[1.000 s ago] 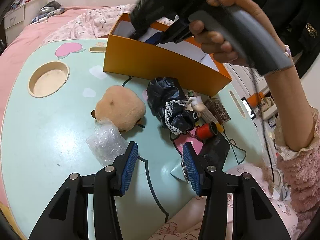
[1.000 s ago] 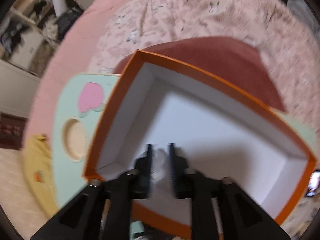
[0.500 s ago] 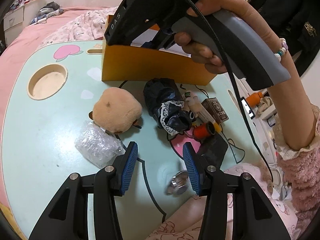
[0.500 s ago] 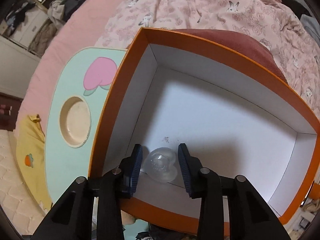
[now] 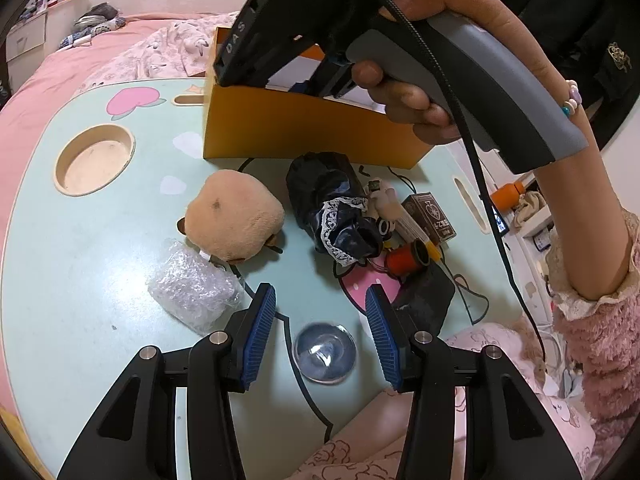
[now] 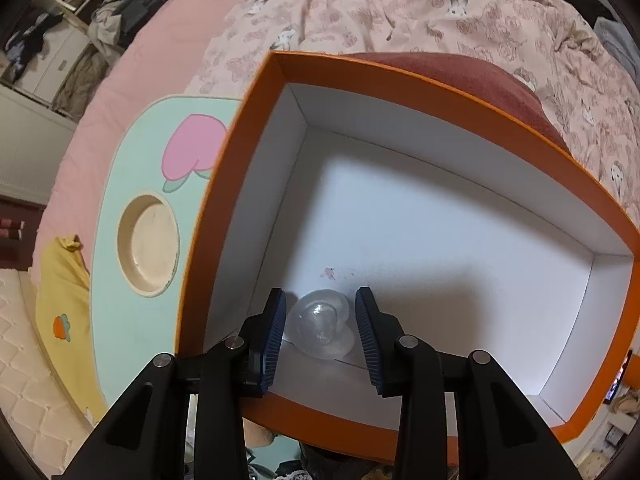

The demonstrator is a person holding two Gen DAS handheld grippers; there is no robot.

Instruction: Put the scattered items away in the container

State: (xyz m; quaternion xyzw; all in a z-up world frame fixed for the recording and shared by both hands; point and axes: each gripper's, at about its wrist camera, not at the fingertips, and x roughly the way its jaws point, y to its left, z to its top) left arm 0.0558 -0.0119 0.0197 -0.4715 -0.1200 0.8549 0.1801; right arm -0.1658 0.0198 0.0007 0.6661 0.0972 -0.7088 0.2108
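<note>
Right wrist view: the right claw (image 6: 320,316) has been lowered into the orange box (image 6: 460,92), and the clear dome (image 6: 320,326) between its pads now appears to rest on the white floor, though release cannot be confirmed. One item is judged nearly delivered. The left claw (image 5: 320,320) is held open above a second clear dome (image 5: 325,354) on the counter (image 5: 80,264).
</note>
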